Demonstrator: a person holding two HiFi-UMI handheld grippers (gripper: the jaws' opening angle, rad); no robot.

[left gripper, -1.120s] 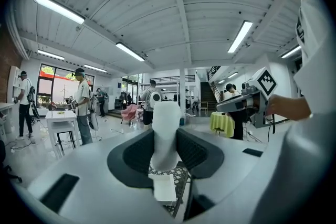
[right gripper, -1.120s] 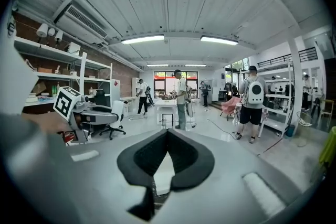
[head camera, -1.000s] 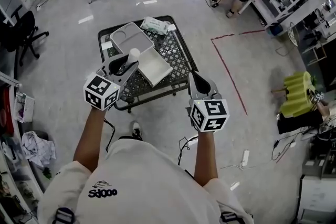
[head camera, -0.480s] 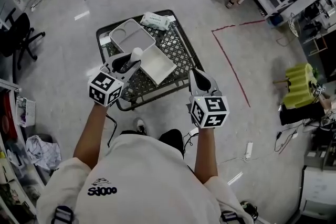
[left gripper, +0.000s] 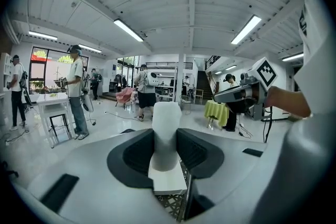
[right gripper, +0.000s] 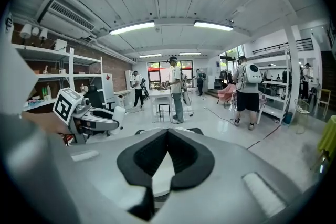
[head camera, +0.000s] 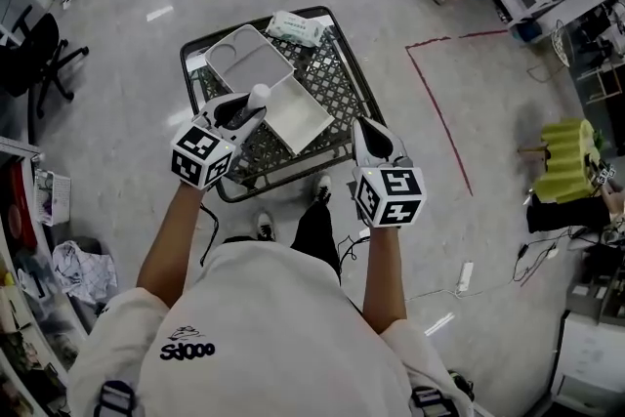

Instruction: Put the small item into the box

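- Item point(head camera: 259, 95), small, white and round-topped, stood upright between the jaws of the left gripper point(head camera: 249, 109), the dark pads pressing on both its sides.
- In the left gripper view the item point(left gripper: 166, 134) filled the gap between the pads of the left gripper point(left gripper: 166, 140), its top rising clear above them.
- It was held in the air over the cart point(head camera: 344, 85), at the left near edge of the box point(head camera: 301, 120); part of the box point(left gripper: 167, 182) showed just below it in the left gripper view.
- The box lay open and white on the cart's mesh, with a grey-white tray point(head camera: 244, 59) touching its far side.
- A pale packet point(head camera: 296, 27) lay at the far end of the cart, apart from the tray.
- The right gripper point(head camera: 371, 130) hung by the cart's right near corner, clear of the box.
- Its jaws point(right gripper: 167, 136) were clenched tip to tip with nothing between them.
- A red tape line point(head camera: 439, 112) ran across the floor right of the cart.
- Other people point(left gripper: 76, 92) stood farther off in the room.
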